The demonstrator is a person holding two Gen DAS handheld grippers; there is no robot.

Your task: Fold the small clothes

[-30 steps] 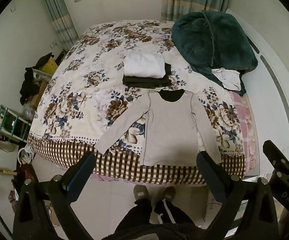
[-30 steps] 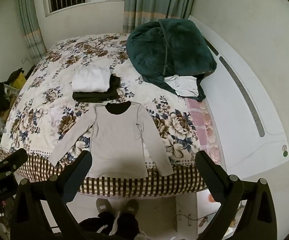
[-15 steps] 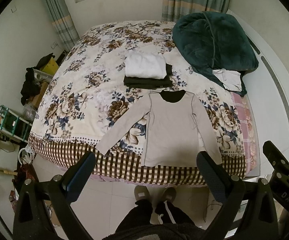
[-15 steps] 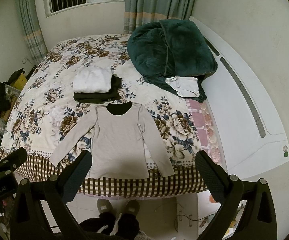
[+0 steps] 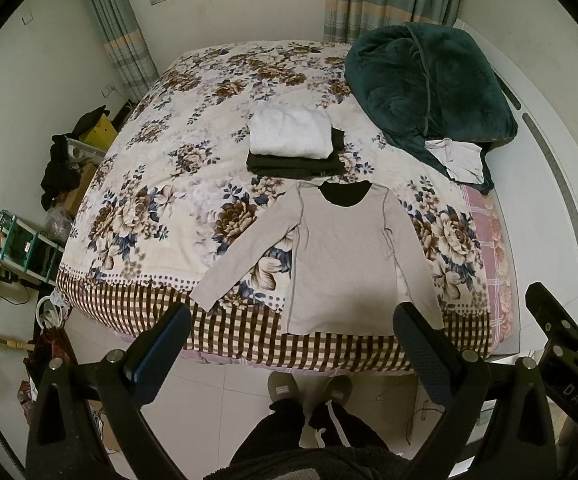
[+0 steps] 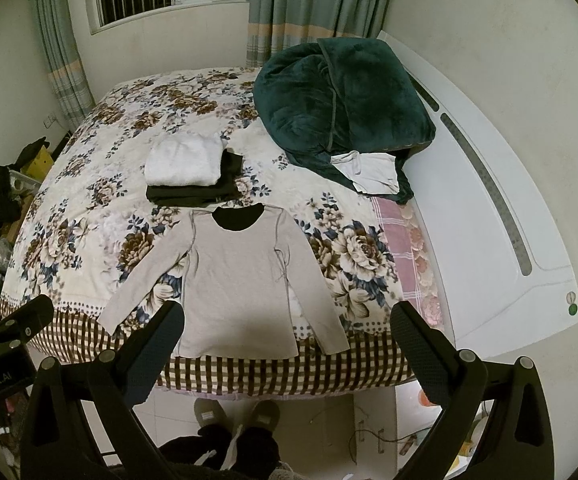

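A: Left wrist view: beige long-sleeved cotton shirt point(image 5: 341, 264) flat, lower centre, hem at bed edge. Left gripper point(image 5: 291, 340) and right gripper point(image 6: 287, 338) both released, empty.

B: Suggest pinching each sleeve cuff, folding inward squarely.

The left gripper point(image 5: 292, 338) fills the bottom of its own view with its jaws spread wide and nothing between them, one finger point(image 5: 161, 354) at lower left and the other at lower right, and it shows again as a dark bar at the left edge of the right wrist view. The right gripper point(image 6: 287, 336) is likewise wide apart and empty, its fingers point(image 6: 151, 354) splayed across the lower frame, and part of it enters the lower right of the left wrist view. Between the fingers, at bottom centre, the person's dark-trousered legs point(image 5: 309, 432) and slippered feet point(image 5: 309, 388) point up the frame.
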